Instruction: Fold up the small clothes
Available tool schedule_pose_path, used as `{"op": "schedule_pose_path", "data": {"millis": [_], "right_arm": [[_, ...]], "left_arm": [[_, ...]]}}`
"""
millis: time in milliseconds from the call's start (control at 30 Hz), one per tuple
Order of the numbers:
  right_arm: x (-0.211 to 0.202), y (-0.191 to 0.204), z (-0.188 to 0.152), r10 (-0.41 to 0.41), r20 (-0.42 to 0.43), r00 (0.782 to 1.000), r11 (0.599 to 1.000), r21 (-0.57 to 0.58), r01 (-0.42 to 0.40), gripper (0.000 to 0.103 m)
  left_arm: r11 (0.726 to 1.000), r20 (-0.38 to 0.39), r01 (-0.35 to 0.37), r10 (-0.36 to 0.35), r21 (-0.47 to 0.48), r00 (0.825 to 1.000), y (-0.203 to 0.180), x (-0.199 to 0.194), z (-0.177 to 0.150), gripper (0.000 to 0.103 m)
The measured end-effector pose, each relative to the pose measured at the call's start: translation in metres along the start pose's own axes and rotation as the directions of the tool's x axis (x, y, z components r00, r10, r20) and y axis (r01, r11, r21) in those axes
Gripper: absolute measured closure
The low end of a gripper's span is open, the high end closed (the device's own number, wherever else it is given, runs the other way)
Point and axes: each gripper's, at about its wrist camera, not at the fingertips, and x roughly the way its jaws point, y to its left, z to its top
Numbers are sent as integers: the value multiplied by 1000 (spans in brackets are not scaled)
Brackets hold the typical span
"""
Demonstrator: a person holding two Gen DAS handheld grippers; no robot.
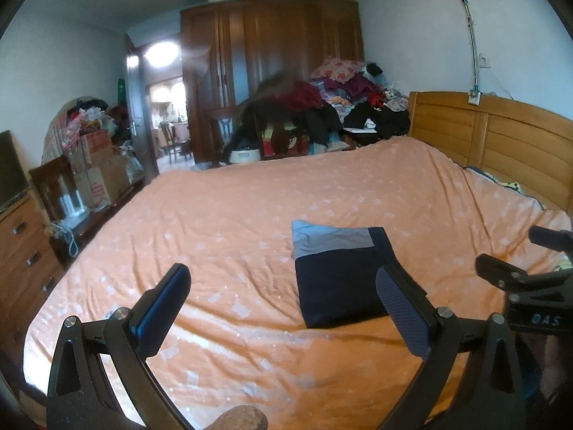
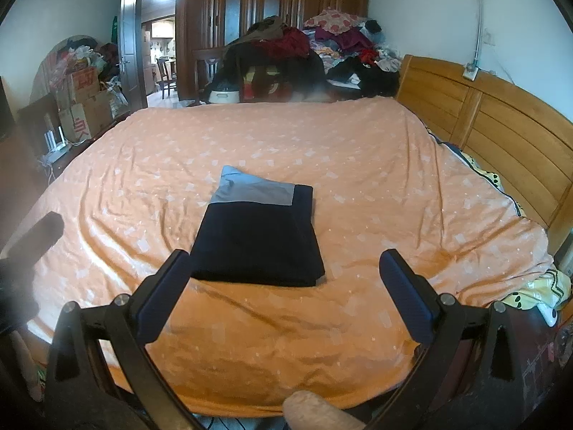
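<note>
Orange bedspread (image 2: 358, 165) holds folded navy garment (image 2: 258, 236); neighbouring hand-held gripper (image 1: 530, 286) reads "DAS".

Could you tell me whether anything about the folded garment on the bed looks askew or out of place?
Nothing much stands out. The folded navy garment with a grey band lies flat and compact on the orange patterned bedspread, only slightly rotated. Both the left gripper and the right gripper are open, holding nothing.

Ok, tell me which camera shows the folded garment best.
The right wrist view: the folded garment lies centred and almost whole on the bedspread. In the left wrist view it sits off to the right, its corner hidden behind a finger.
</note>
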Motion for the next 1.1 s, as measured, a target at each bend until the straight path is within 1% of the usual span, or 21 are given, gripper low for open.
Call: {"op": "schedule_pose_path", "data": {"millis": [300,733,1100], "right_arm": [[9,-6,9,-4,-14,1000,1000,11,4,0],[3,-2,10,7,5,1000,1000,1,-7,0],[2,-1,9,9,6,1000,1000,-1,-9,0]], "left_arm": [[999,-4,-18,18,-36,1000,13,7,9,0],[999,13,-12,12,-31,1000,11,-6,10,0],[999,7,-14,14,-33,1000,11,-9,9,0]]}}
